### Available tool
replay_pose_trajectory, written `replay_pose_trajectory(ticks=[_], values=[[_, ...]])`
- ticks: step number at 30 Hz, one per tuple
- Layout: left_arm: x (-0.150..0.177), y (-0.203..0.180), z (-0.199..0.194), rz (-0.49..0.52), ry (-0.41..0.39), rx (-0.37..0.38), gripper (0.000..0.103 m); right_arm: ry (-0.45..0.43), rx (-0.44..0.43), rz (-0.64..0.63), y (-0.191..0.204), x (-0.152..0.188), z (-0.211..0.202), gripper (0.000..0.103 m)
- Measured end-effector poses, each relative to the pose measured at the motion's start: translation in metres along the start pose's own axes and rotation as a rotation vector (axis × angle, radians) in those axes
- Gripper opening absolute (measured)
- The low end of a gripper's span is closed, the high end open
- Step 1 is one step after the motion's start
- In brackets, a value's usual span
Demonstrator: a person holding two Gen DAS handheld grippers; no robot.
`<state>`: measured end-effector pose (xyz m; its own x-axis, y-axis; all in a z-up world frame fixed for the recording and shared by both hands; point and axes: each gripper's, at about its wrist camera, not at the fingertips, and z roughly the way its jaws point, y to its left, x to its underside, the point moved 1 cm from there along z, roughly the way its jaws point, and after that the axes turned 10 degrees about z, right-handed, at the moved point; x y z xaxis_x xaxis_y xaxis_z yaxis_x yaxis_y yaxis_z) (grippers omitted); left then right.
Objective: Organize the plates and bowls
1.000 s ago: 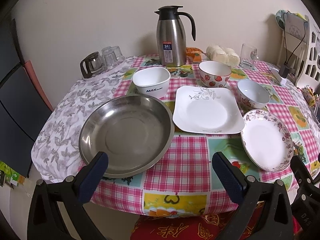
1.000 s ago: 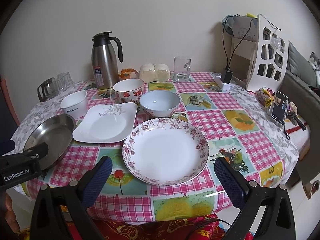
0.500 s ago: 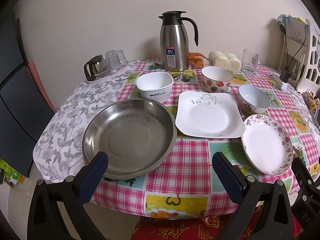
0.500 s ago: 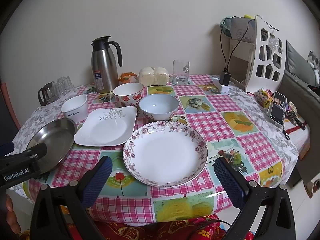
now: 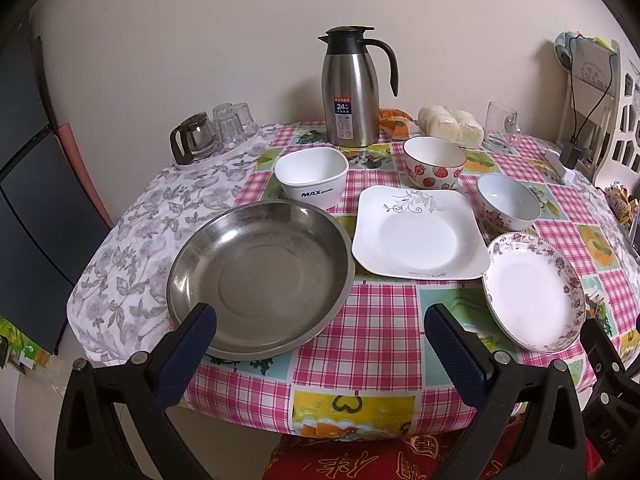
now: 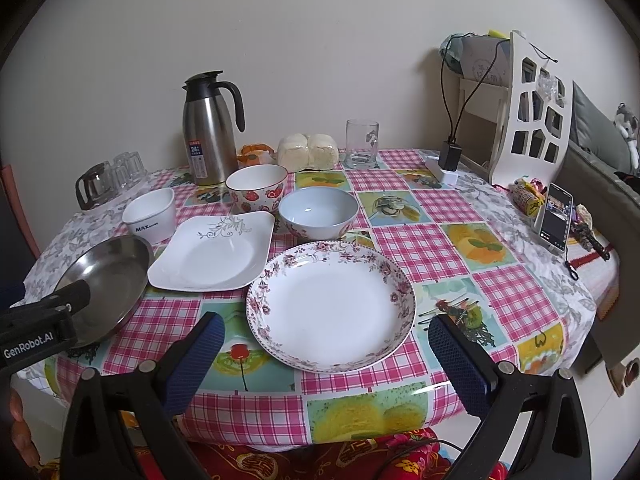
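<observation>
A steel round plate [image 5: 260, 276] [image 6: 102, 276] lies at the table's front left. Right of it lies a white square plate [image 5: 420, 232] [image 6: 212, 256], then a round floral-rimmed plate [image 5: 534, 298] [image 6: 332, 306]. Behind them stand a white MAX bowl [image 5: 312, 178] [image 6: 150, 214], a strawberry bowl [image 5: 434, 162] [image 6: 258, 186] and a pale blue floral bowl [image 5: 508, 202] [image 6: 318, 212]. My left gripper [image 5: 320, 344] is open and empty, just before the steel plate's near rim. My right gripper [image 6: 326, 350] is open and empty, before the floral plate.
A steel thermos jug [image 5: 352, 88] [image 6: 210, 128], wrapped buns [image 6: 308, 152], a glass mug [image 6: 362, 144] and upturned glasses with a small pot [image 5: 212, 132] stand at the back. A phone [image 6: 554, 216] leans at the right edge. A white rack [image 6: 532, 112] stands beyond.
Both grippers have drawn back and risen slightly, so the table and dishes sit a little farther away. Nothing on the table has moved.
</observation>
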<state>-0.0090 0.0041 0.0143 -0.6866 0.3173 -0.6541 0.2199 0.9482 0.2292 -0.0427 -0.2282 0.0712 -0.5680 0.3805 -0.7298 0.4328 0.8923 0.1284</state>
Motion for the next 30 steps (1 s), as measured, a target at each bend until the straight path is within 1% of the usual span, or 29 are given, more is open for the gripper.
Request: replay_pose_trajectory(ticks=[17,22,25,27,30], values=[[-0.001,0.000,-0.002,-0.003,-0.013,0.002,0.103,-0.001,0.002,-0.003,-0.001,-0.001,0.000,0.103],[-0.002,0.002,0.002,-0.007,0.004,0.011,0.103,0.005,0.009,-0.021,0.000,-0.001,0.002,0.103],[-0.001,0.008,0.003,-0.031,0.001,0.032,0.103,0.006,0.014,-0.037,0.005,0.000,0.003,0.103],[-0.003,0.010,0.009,-0.046,0.009,0.066,0.103,0.007,0.010,-0.050,0.009,0.000,0.005,0.103],[-0.010,0.015,0.019,-0.074,0.013,0.077,0.103,0.006,-0.008,-0.058,0.013,-0.004,0.010,0.103]])
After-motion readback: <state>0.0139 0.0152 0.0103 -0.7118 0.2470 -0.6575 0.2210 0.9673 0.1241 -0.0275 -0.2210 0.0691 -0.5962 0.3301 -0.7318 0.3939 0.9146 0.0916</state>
